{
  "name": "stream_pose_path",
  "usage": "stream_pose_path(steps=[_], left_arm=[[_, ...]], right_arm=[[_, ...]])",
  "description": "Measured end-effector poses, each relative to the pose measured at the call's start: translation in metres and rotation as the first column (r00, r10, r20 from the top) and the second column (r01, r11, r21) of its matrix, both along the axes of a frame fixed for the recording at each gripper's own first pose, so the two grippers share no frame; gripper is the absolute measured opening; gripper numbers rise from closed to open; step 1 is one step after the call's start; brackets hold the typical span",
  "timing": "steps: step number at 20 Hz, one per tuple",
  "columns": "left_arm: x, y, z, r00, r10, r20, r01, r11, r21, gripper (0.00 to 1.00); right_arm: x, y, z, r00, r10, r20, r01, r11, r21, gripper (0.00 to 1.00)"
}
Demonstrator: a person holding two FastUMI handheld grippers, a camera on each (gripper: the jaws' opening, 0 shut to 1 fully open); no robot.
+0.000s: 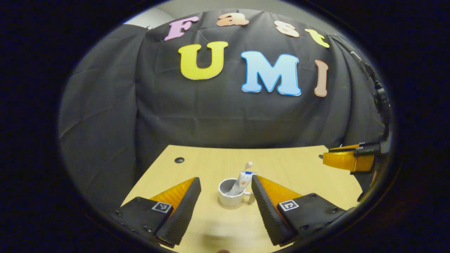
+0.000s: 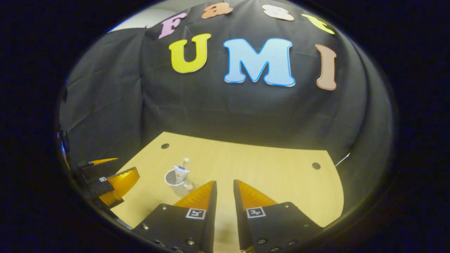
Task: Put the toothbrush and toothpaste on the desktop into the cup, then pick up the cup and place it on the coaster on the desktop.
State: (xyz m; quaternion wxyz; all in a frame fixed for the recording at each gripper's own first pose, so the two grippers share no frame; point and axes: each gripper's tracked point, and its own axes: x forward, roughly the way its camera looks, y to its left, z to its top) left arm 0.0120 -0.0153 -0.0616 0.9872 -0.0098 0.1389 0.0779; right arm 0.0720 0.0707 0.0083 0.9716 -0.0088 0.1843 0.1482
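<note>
A white cup stands on the wooden desktop with its handle to the right. The toothpaste tube and the white toothbrush stand in it, leaning right. My left gripper is open and empty, and the cup stands just ahead between its fingers without touching them. In the right gripper view the cup stands front left, and the left gripper is beside it. My right gripper holds nothing and has only a narrow gap between its fingers. A thin tan edge shows under the cup; I cannot tell whether it is the coaster.
The right gripper hovers over the desktop's right edge in the left gripper view. Dark cable holes sit near the desk's back corners. Black cloth hangs close behind the desk. Bare wood stretches right of the cup.
</note>
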Motion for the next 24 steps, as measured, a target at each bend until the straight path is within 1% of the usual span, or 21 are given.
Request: stream_pose_path(steps=[2,4,5,7,9,10,11,12,13,15,18,20,24], left_arm=[[0.003,-0.017,0.029,0.998,-0.018,0.061,0.018,1.000,0.006,0.94],[-0.001,-0.030,0.058,0.992,-0.026,0.122,0.025,1.000,0.011,0.94],[-0.002,-0.033,0.070,0.988,-0.020,0.151,0.019,1.000,0.008,0.94],[-0.002,-0.035,0.093,0.977,0.002,0.211,-0.005,1.000,0.015,0.94],[-0.005,-0.038,0.105,0.970,0.013,0.243,-0.027,0.998,0.057,0.94],[-0.008,-0.038,0.112,0.965,0.027,0.260,-0.049,0.996,0.079,0.94],[-0.011,-0.036,0.118,0.961,0.041,0.272,-0.067,0.994,0.088,0.94],[-0.015,-0.036,0.121,0.957,0.053,0.285,-0.081,0.993,0.088,0.94],[-0.017,-0.038,0.123,0.956,0.056,0.290,-0.084,0.993,0.085,0.94],[-0.022,-0.043,0.128,0.949,0.071,0.307,-0.100,0.992,0.079,0.94],[-0.027,-0.043,0.134,0.936,0.107,0.337,-0.137,0.988,0.067,0.94],[-0.030,-0.047,0.136,0.932,0.118,0.344,-0.149,0.987,0.065,0.94],[-0.031,-0.055,0.134,0.926,0.150,0.346,-0.173,0.984,0.039,0.94]], right_arm=[[-0.008,-0.002,0.025,0.997,-0.004,0.083,0.003,1.000,0.011,0.28],[-0.013,-0.001,0.051,0.987,-0.018,0.161,0.015,1.000,0.020,0.28],[-0.014,0.002,0.057,0.981,-0.018,0.194,0.013,1.000,0.026,0.32],[-0.017,0.012,0.063,0.974,0.015,0.227,-0.021,1.000,0.021,0.52],[-0.017,0.014,0.067,0.967,0.044,0.251,-0.048,0.999,0.009,0.52],[-0.021,0.015,0.070,0.963,0.051,0.264,-0.056,0.998,0.012,0.53],[-0.023,0.019,0.070,0.961,0.060,0.269,-0.066,0.998,0.013,0.71],[-0.024,0.020,0.074,0.957,0.056,0.284,-0.062,0.998,0.012,0.80],[-0.022,0.020,0.079,0.952,0.052,0.303,-0.057,0.998,0.009,0.83],[-0.023,0.020,0.090,0.939,0.040,0.342,-0.044,0.999,0.005,0.83],[-0.027,0.022,0.096,0.932,0.055,0.360,-0.065,0.998,0.017,0.83],[-0.027,0.018,0.098,0.926,0.058,0.373,-0.067,0.998,0.011,0.80],[-0.028,0.013,0.092,0.931,0.080,0.356,-0.094,0.995,0.022,0.81]])
